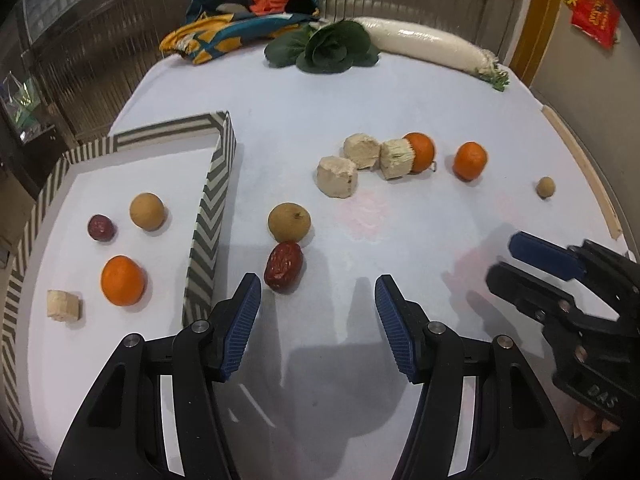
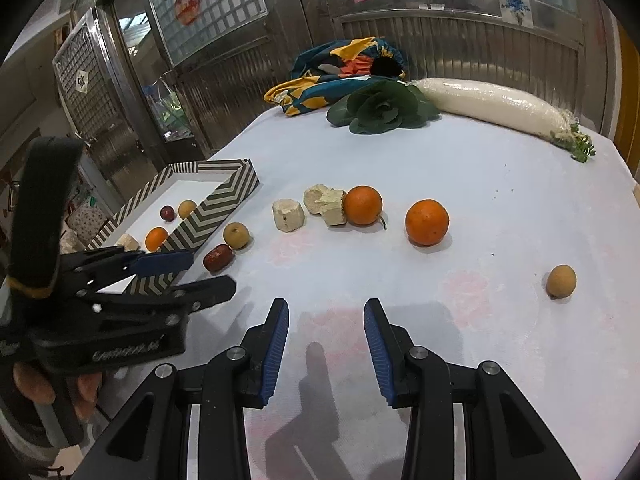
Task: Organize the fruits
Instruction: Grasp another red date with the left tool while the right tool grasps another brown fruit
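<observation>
1. Three round oranges are counted: one (image 1: 122, 280) in the striped shallow cardboard tray (image 1: 208, 216), two (image 1: 420, 151) (image 1: 470, 161) on the white-covered table (image 1: 360, 92).
2. Three tan round longans are seen: one (image 1: 147, 211) in the tray, two (image 1: 289, 222) (image 1: 545, 187) outside.
3. Two dark red wrinkled jujubes are counted: one (image 1: 101, 227) inside, one (image 1: 284, 266) outside.
4. Four pale beige cut chunks are found: one (image 1: 63, 305) in the tray, three (image 1: 337, 176) (image 1: 362, 151) (image 1: 396, 159) on the table.
5. One long white radish (image 1: 432, 46), one dark green leafy vegetable (image 1: 328, 46) and one colourful patterned cloth (image 1: 240, 16) are present.
</observation>
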The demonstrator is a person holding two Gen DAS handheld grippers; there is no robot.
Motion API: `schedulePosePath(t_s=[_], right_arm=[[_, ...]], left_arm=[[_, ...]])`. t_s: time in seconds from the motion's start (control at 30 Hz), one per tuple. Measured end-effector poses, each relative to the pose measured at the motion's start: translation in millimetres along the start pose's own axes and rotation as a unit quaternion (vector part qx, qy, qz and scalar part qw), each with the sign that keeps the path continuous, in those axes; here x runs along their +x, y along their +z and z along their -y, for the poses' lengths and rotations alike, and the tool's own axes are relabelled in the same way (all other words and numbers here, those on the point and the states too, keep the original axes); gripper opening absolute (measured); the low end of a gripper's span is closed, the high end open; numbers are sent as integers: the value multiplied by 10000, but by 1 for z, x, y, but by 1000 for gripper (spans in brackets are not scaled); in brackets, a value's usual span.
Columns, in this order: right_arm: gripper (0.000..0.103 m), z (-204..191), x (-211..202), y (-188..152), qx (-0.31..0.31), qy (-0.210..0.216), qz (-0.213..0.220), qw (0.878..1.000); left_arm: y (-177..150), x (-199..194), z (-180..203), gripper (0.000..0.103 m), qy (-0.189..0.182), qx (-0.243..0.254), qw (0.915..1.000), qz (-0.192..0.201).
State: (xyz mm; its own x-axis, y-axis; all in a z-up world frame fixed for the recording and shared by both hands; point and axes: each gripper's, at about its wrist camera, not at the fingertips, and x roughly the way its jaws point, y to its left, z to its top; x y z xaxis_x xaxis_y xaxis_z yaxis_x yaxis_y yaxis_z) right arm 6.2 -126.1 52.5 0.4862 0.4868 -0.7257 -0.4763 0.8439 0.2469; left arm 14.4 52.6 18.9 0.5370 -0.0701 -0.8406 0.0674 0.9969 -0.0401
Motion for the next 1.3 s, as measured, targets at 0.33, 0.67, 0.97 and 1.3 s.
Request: schedulePosePath(t_s=[0.33,0.67,0.97,1.3], right_arm=[[38,3,0,0,6,6,-7,10000],[38,-15,12,8,-168,238,-82,9995],[38,-56,59,39,-785,449,-293,9955],[24,-78,106,59,-1069,331,-451,9927]], left_arm=[[5,12,-8,17,163,88,9998,-103],[-8,-8,-9,17,-3,86,9999,92],[-18,-38,-37,17,34,-108,9993,367],[-16,-45,-49,17,-126,-239,9986,454]])
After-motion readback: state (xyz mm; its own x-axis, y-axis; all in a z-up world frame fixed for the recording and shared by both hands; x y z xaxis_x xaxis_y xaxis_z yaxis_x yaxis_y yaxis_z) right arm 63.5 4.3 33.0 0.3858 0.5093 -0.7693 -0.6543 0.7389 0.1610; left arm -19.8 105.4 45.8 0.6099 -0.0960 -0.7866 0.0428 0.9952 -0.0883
